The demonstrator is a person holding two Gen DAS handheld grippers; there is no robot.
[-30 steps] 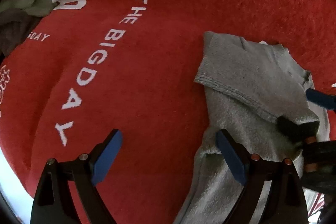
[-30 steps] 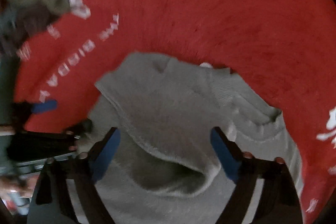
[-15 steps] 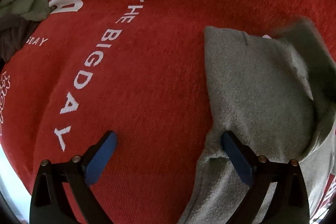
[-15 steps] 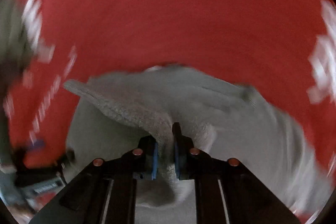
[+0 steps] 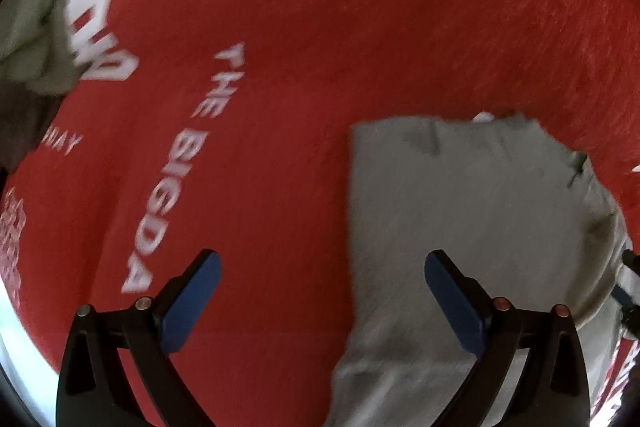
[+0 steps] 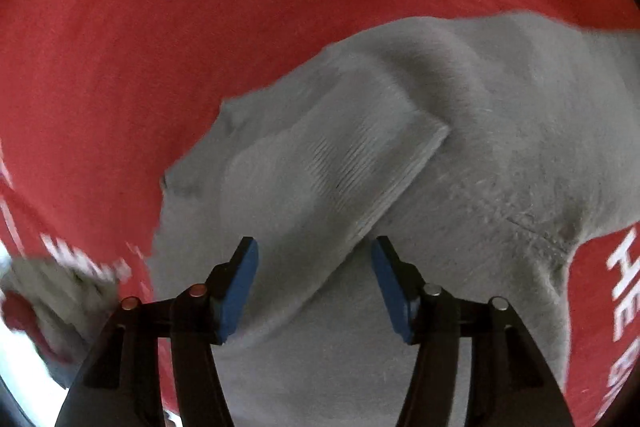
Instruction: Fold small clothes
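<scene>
A grey garment (image 5: 472, 227) is laid on a red cloth (image 5: 320, 27) with white lettering, its long axis running from the near edge away from the left camera. A ribbed cuff (image 6: 380, 167) is seen folded over its body. The left gripper (image 5: 322, 301) is held wide apart, empty. The right gripper (image 6: 314, 285) is opening, the pads clear of the fabric. Other clothes (image 5: 28, 39) are heaped at far left.

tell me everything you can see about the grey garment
The grey garment is a soft, fleecy knit lying on the red printed cloth. A sleeve with a ribbed cuff is folded across its body. In the left wrist view it shows a straight left edge. No fingers press on it.
</scene>
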